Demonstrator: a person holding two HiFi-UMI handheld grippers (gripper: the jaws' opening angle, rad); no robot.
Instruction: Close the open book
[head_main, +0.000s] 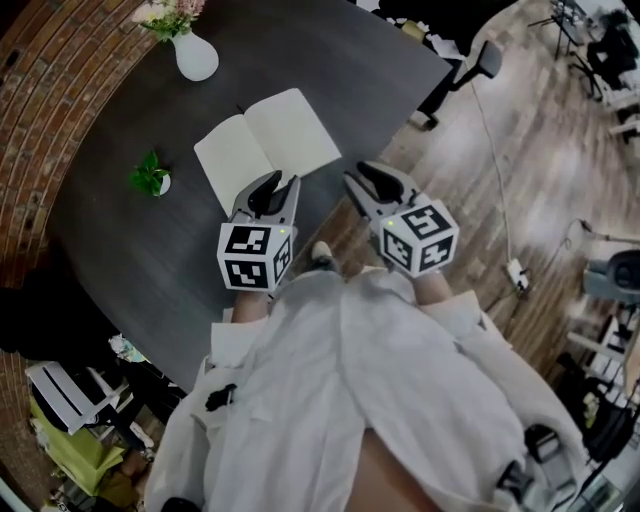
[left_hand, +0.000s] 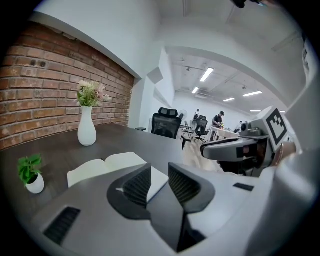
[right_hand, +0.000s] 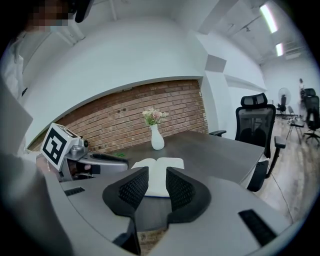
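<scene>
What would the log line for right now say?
book: lying open on table | left gripper: open, empty, by book's near edge | right gripper: open, empty | closing: not started

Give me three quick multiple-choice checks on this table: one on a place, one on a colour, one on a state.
1. Where is the vase relative to the open book?
A) beyond it, farther from the person
B) on top of it
C) on the floor

2. What colour is the small plant's pot?
A) black
B) white
C) red

3. What state is the book in?
A) closed
B) standing on edge
C) lying open on the table

Answers:
1 A: the head view shows the vase past the book's far edge.
2 B: the pot is white under green leaves.
3 C: blank pages face up. The left gripper and right gripper have their jaws apart and grip nothing.
</scene>
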